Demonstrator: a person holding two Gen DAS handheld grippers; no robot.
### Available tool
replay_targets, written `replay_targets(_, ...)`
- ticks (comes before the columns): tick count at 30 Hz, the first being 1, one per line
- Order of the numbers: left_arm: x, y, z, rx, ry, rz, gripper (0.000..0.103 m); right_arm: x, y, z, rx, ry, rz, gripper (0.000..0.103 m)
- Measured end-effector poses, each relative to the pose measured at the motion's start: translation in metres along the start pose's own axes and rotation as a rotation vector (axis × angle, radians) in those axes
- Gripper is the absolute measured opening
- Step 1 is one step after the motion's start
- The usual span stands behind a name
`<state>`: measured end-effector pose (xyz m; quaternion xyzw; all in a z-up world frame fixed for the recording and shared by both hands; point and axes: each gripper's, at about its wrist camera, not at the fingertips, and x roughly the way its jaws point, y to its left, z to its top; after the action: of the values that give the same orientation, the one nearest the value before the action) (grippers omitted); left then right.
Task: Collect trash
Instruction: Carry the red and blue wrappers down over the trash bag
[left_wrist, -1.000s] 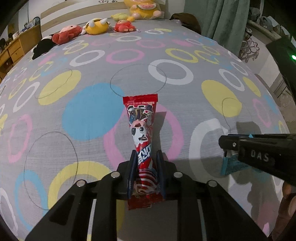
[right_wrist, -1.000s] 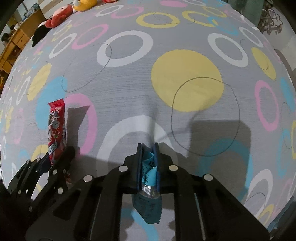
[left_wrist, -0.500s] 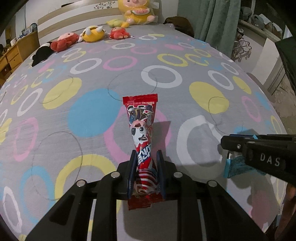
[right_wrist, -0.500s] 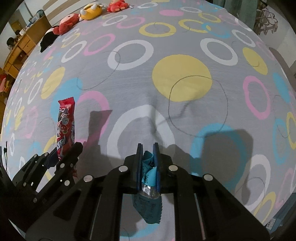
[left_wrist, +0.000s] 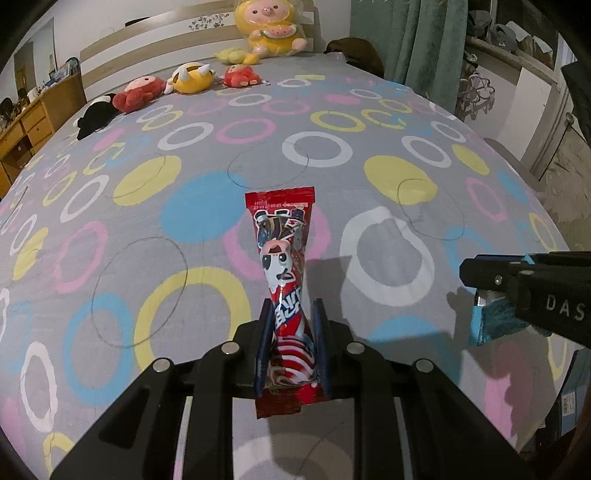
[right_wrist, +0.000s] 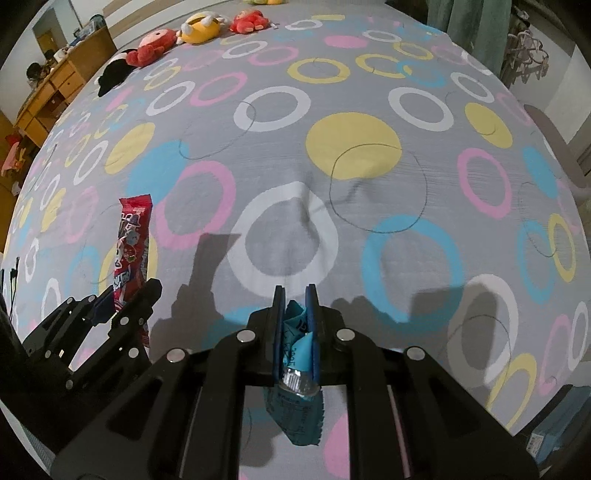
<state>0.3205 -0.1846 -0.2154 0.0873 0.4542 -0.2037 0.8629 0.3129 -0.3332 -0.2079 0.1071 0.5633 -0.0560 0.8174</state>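
My left gripper (left_wrist: 291, 314) is shut on a long red snack wrapper (left_wrist: 282, 251) with a cartoon face; the wrapper sticks out forward above the bed. The wrapper also shows at the left of the right wrist view (right_wrist: 131, 247). My right gripper (right_wrist: 295, 299) is shut on a crumpled blue wrapper (right_wrist: 295, 369), whose tail hangs below the jaws. In the left wrist view the right gripper (left_wrist: 480, 273) comes in from the right with the blue wrapper (left_wrist: 491, 325) under it. Both grippers are held above the bed.
The bed (left_wrist: 207, 147) has a grey cover with coloured rings and dots. Several plush toys (left_wrist: 192, 77) lie at its far end. A wooden dresser (left_wrist: 26, 122) stands at the left, a green curtain (left_wrist: 417, 40) at the right. A blue box (left_wrist: 569, 402) sits off the bed's right edge.
Both grippers have risen and drawn back from the bed with their wrappers still held; more of the bed and headboard has come into view.
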Motion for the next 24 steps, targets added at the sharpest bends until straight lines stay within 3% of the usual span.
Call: replay_targets(24, -0.06, -0.035, -0.052, -0.021, -0.041, 0.01, 0.022, -0.054, -0.013, -0.083, -0.041, -0.05, 0.004, 0.011)
